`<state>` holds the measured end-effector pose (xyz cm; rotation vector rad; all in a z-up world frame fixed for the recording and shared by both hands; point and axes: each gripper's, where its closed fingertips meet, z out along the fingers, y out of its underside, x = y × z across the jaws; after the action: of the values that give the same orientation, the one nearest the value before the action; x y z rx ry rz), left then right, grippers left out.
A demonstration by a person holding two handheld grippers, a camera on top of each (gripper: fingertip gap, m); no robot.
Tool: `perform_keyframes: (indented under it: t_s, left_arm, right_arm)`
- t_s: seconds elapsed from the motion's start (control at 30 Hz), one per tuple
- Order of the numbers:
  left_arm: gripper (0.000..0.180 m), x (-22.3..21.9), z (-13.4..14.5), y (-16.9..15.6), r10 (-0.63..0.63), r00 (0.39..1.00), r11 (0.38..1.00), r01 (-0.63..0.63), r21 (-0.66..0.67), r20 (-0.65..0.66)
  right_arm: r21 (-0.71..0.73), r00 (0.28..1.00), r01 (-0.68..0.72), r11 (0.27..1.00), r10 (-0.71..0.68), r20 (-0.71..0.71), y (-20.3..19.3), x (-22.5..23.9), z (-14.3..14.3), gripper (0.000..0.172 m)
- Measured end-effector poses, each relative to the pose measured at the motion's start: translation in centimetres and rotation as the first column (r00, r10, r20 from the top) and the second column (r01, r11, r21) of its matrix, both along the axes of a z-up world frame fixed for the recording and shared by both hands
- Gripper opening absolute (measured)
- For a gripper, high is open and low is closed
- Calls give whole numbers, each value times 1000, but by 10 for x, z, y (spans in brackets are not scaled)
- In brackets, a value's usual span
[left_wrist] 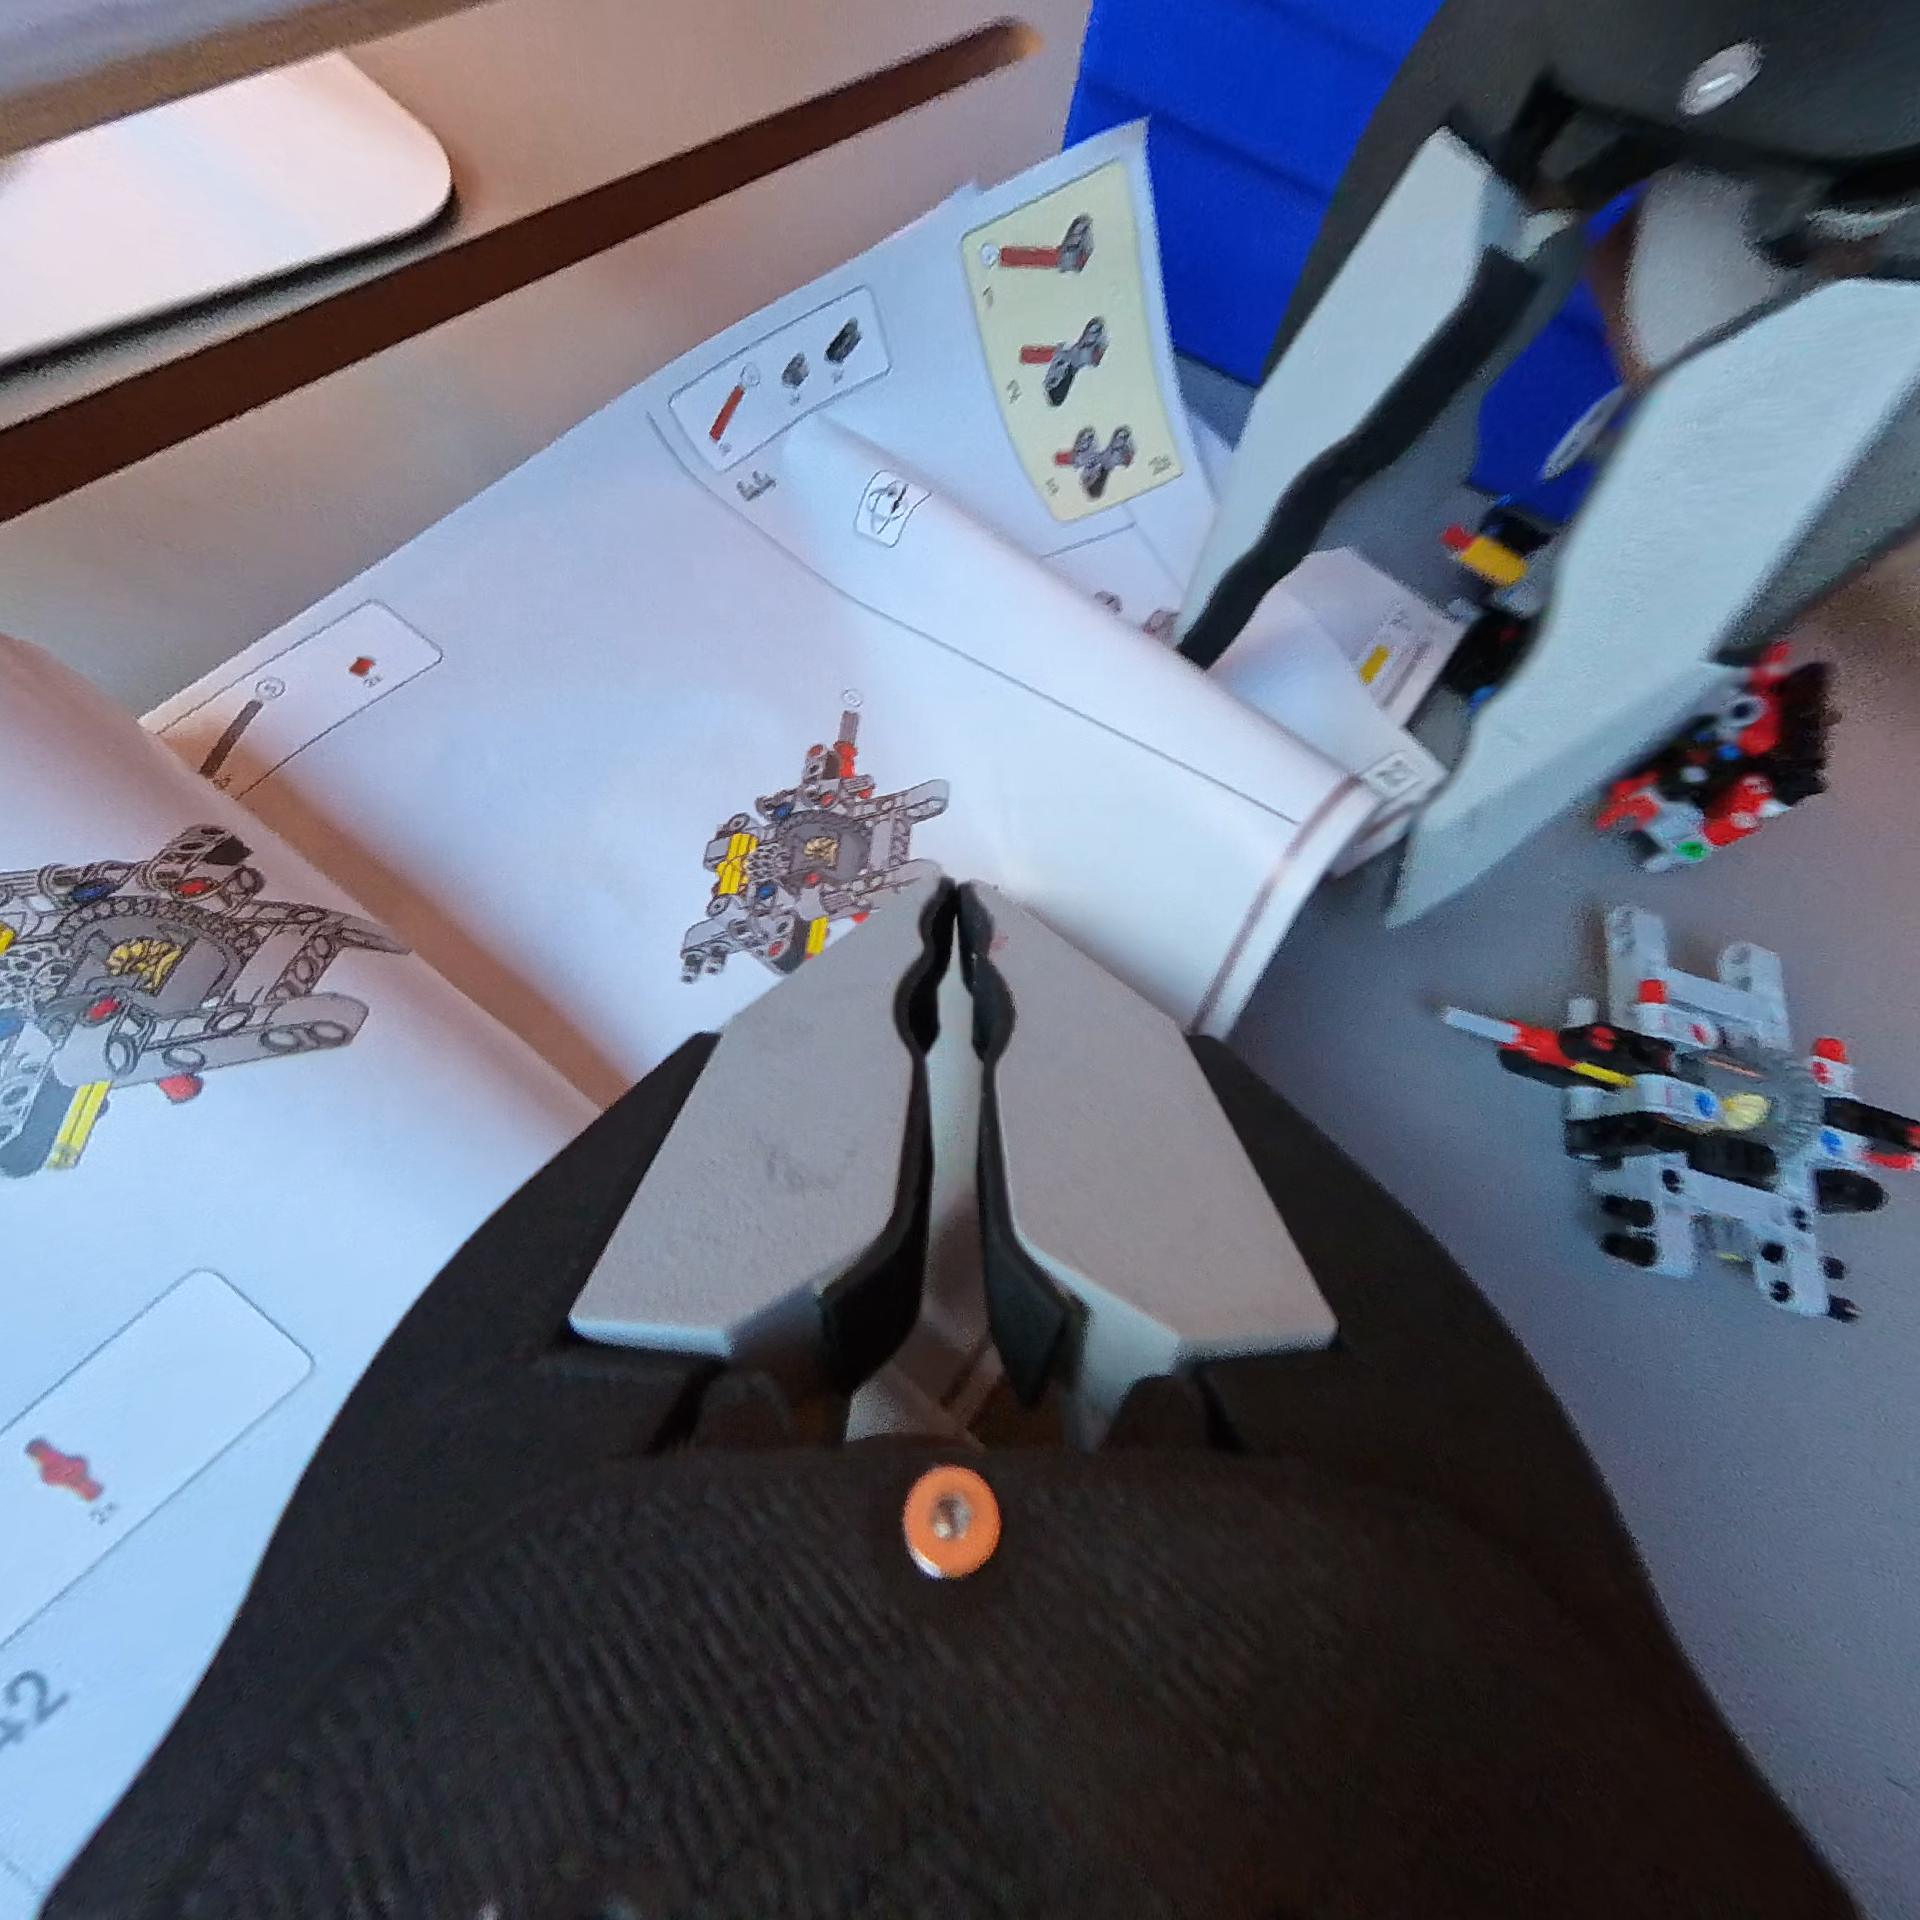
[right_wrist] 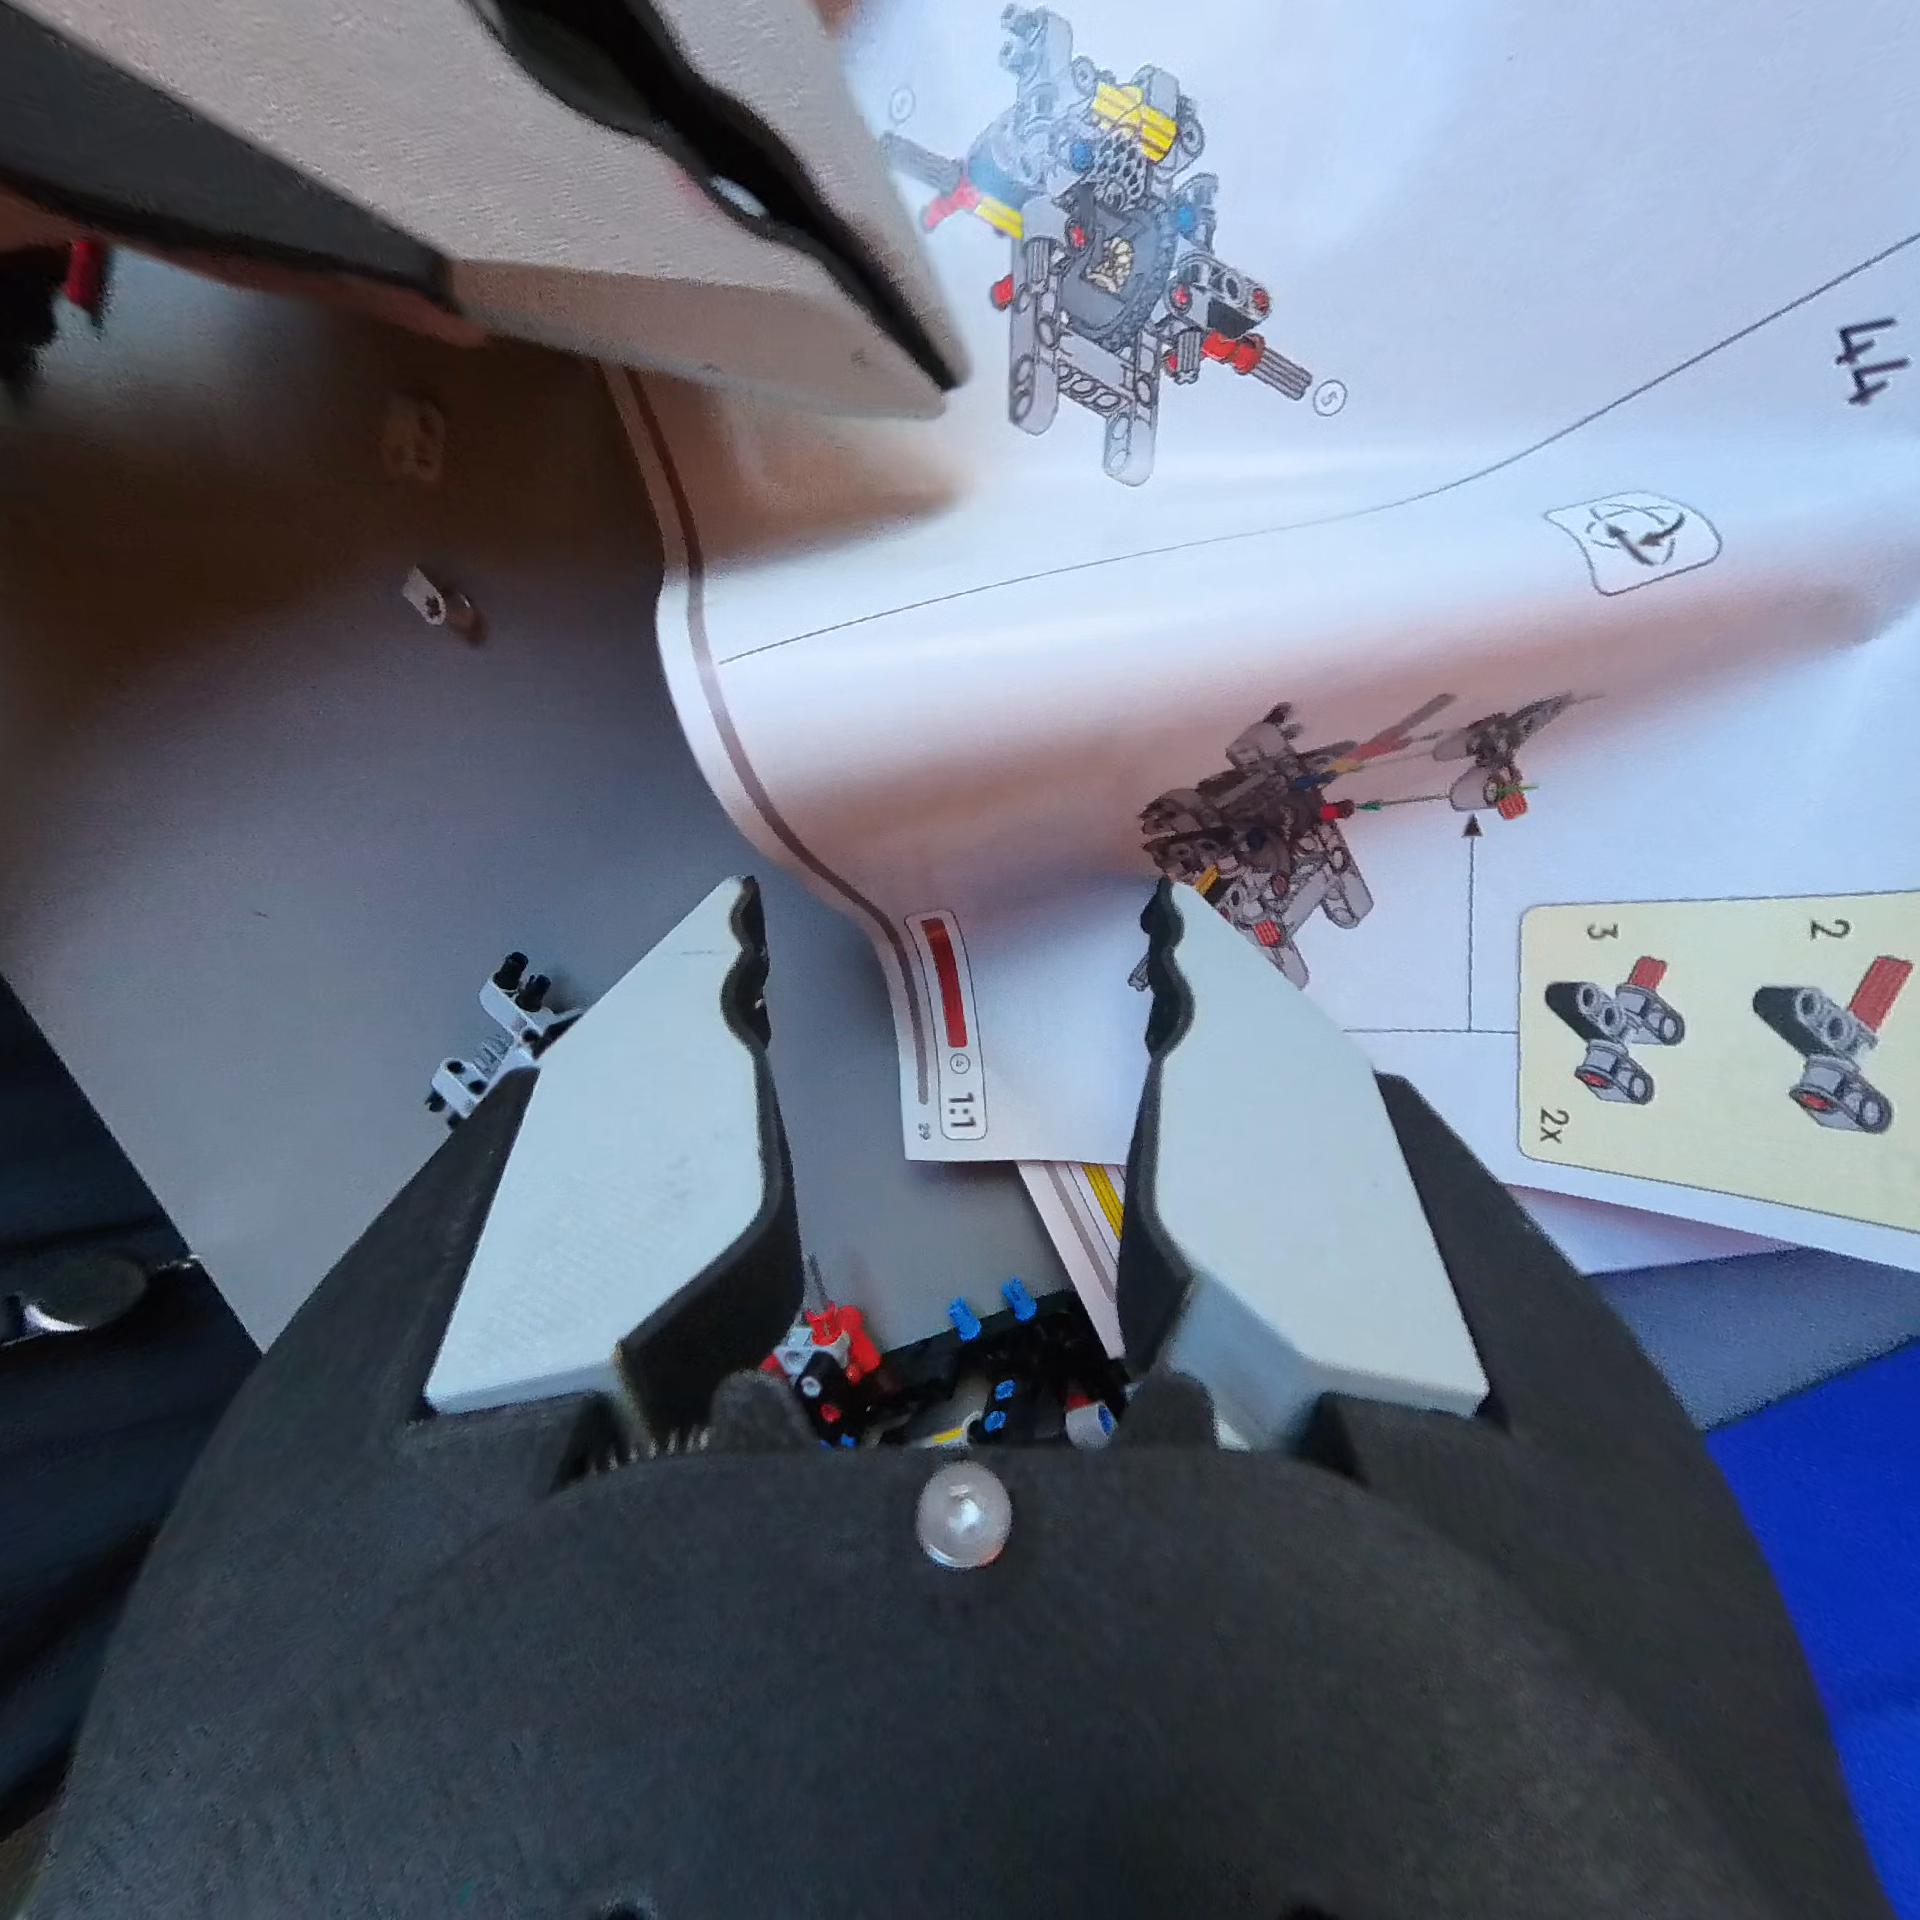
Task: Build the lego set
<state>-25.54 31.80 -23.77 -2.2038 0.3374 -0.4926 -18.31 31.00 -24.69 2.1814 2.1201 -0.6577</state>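
While our left gripper (left_wrist: 956,899) sits clenched on nothing over the booklet (left_wrist: 623,727), our right gripper (right_wrist: 951,914) gapes wide above its curled page corner; we'd guess it crumples easily.

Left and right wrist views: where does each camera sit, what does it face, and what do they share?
Left wrist view: on the left tool, shut, facing down at the instruction booklet; right tool enters top right.
Right wrist view: on the right tool, open, over the booklet's curled edge; left tool top left.
Shared: booklet, grey table, both tools.

Booklet (left_wrist: 582,790) on table (left_wrist: 1455,1558); brick assemblies (left_wrist: 1704,1132) right of it.
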Motion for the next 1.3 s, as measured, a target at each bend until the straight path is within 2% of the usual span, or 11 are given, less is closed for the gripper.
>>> perform_keyframes:
  t_s: [0.17,0.2,0.23,0.33,0.5,0.57,0.67,0.9,1.0,1.17,1.3]
  left_arm:
    - [0,20,24,-21,-82,992,995,76,63,94]
    - [44,23,25,-25,-97,994,994,93,65,56]
    - [60,26,24,-26,-96,995,993,95,69,6]
    - [64,42,23,-30,-145,983,987,152,57,-110]
    - [10,32,11,-17,-114,919,989,142,46,-379]
    - [0,27,15,-14,-78,899,990,121,74,-431]
    - [0,16,24,-13,-14,909,992,65,108,-417]
    - [0,1,34,-16,30,963,992,4,125,-268]
    - [0,-1,27,-17,3,975,995,18,95,-221]
    - [0,-4,19,-18,-39,988,998,46,42,-148]
    - [0,-9,17,-19,-57,989,998,60,19,-135]
  right_arm:
    - [-122,996,73,990,-79,-43,4,-3,4,67]
    - [-140,995,79,987,-87,-48,4,-3,5,66]
    - [-156,994,84,984,-93,-52,5,-3,5,66]
    - [-198,992,93,976,-107,-60,6,-4,7,65]
    - [-246,991,102,964,-120,-62,5,-3,8,61]
    - [-262,993,90,961,-106,-48,3,1,10,61]
    - [-267,994,67,961,-88,-70,-5,11,34,60]
    - [78,948,52,996,-25,-318,0,74,101,59]
    - [199,944,42,979,26,-328,-2,104,81,59]
    - [421,984,-49,906,117,-136,11,126,36,63]
    - [404,978,-48,914,125,-166,7,110,38,62]
